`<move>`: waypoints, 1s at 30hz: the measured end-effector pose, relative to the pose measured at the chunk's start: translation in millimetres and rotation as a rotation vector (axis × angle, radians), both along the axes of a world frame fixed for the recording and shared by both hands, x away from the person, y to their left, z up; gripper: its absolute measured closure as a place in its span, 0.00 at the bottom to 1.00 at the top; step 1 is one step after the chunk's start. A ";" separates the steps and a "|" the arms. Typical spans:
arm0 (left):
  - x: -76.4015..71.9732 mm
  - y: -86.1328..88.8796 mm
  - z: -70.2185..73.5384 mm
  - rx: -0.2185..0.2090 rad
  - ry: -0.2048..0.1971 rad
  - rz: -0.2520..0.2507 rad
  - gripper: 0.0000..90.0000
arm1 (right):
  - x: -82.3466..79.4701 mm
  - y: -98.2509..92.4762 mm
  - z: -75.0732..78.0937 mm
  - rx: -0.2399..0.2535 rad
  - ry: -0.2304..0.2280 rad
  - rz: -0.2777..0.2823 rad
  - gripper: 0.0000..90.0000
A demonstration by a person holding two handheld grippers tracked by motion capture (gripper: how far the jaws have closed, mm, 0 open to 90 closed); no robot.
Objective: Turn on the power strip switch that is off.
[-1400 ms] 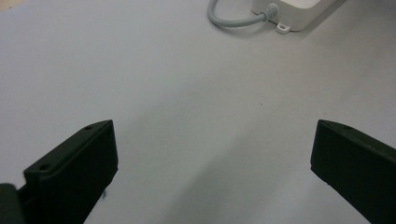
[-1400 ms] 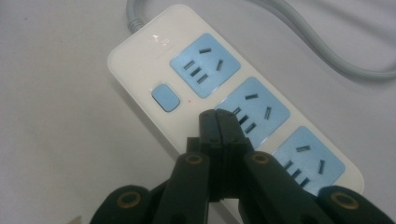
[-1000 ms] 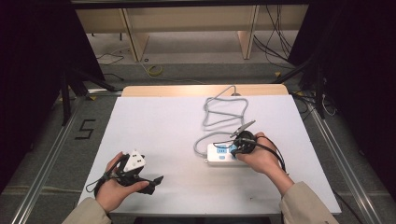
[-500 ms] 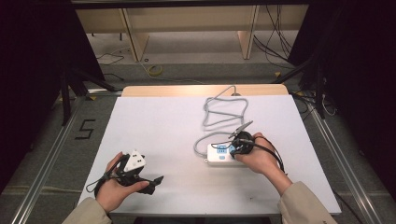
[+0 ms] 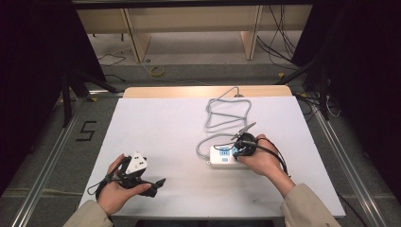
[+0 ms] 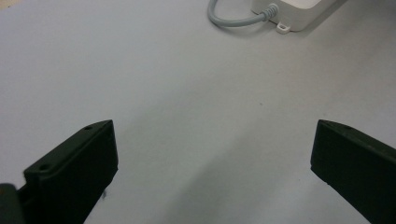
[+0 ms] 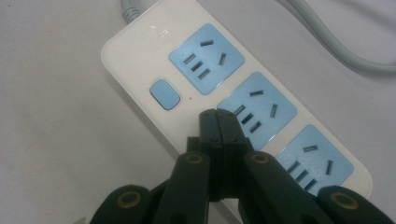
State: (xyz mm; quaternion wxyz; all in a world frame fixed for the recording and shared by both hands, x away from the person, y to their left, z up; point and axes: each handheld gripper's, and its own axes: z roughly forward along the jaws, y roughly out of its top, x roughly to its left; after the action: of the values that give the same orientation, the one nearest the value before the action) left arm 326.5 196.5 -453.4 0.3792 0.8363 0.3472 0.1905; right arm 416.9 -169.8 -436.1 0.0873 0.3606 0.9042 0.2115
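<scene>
Our right tool (image 7: 218,116), jaws pressed together, hovers over the strip (image 5: 222,156) lying mid-worktop (image 5: 156,127), likely aiming at its switch (image 7: 165,94). Our left tool (image 5: 153,184) rests agape nearby, idle.

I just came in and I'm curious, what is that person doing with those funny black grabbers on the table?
A person holds a grabber in each hand at a white table. The right gripper is shut, its tips over a white power strip near the blue button. The strip's grey cord loops toward the far edge. The left gripper is open above bare table, holding nothing.
</scene>
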 end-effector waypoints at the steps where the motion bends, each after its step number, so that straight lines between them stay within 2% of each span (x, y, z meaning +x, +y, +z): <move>1: 0.0 0.0 0.0 0.000 0.000 0.000 0.00 | -0.1 0.2 0.0 -0.002 0.000 0.000 1.00; 16: -0.1 -0.3 0.0 0.004 -0.001 -0.002 0.00 | 0.0 0.9 -0.4 -0.009 0.005 -0.008 1.00; 30: 1.2 -2.7 -0.7 0.010 0.004 -0.013 0.00 | 0.9 -1.4 -1.9 0.014 0.014 -0.026 1.00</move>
State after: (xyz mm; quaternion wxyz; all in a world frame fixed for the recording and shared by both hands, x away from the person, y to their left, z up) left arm 327.7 193.8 -454.1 0.3754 0.8408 0.3417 0.1880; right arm 417.8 -171.1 -438.1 0.0814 0.3744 0.8985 0.2143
